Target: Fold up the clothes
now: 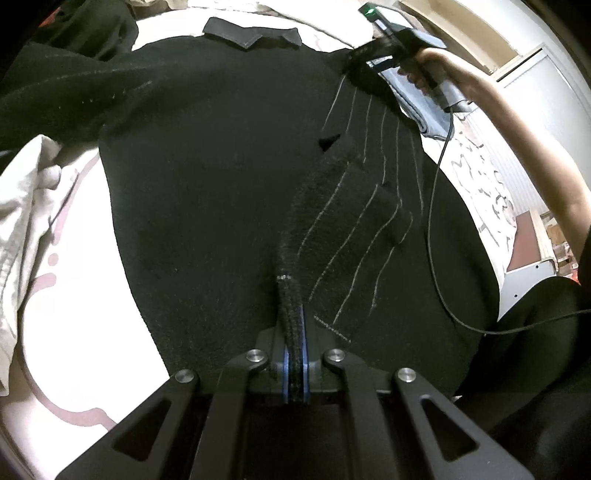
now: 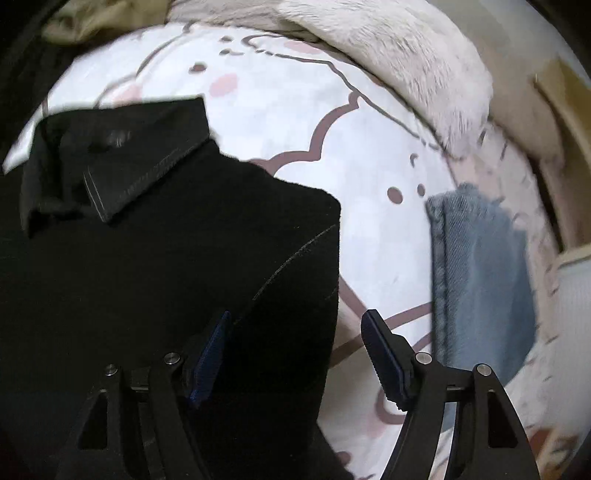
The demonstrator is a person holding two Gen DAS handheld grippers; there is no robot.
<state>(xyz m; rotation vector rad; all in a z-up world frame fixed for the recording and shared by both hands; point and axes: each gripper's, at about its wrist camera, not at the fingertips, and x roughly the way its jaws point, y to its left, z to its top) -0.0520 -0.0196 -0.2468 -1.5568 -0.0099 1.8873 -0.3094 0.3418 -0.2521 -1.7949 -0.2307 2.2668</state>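
Observation:
A black collared shirt [image 1: 207, 177] lies spread on a white patterned bedsheet [image 1: 85, 332], collar [image 1: 251, 35] at the far end. Its sleeve with thin white stripes [image 1: 354, 236] is folded in over the body. My left gripper [image 1: 293, 332] is shut on the black sleeve cuff, which runs between the blue pads. In the left wrist view the right gripper [image 1: 364, 55], held by a hand, hovers over the shirt's far right shoulder. In the right wrist view my right gripper [image 2: 295, 321] stands open above the shirt's shoulder edge [image 2: 325, 258], nothing pinched, with the collar [image 2: 122, 166] to the left.
Folded blue denim [image 2: 480, 280] lies on the sheet right of the shirt. A fluffy white blanket [image 2: 406, 55] runs along the far side. Crumpled pale cloth [image 1: 26, 206] sits at the left. A black cable [image 1: 439, 229] trails over the shirt's right side.

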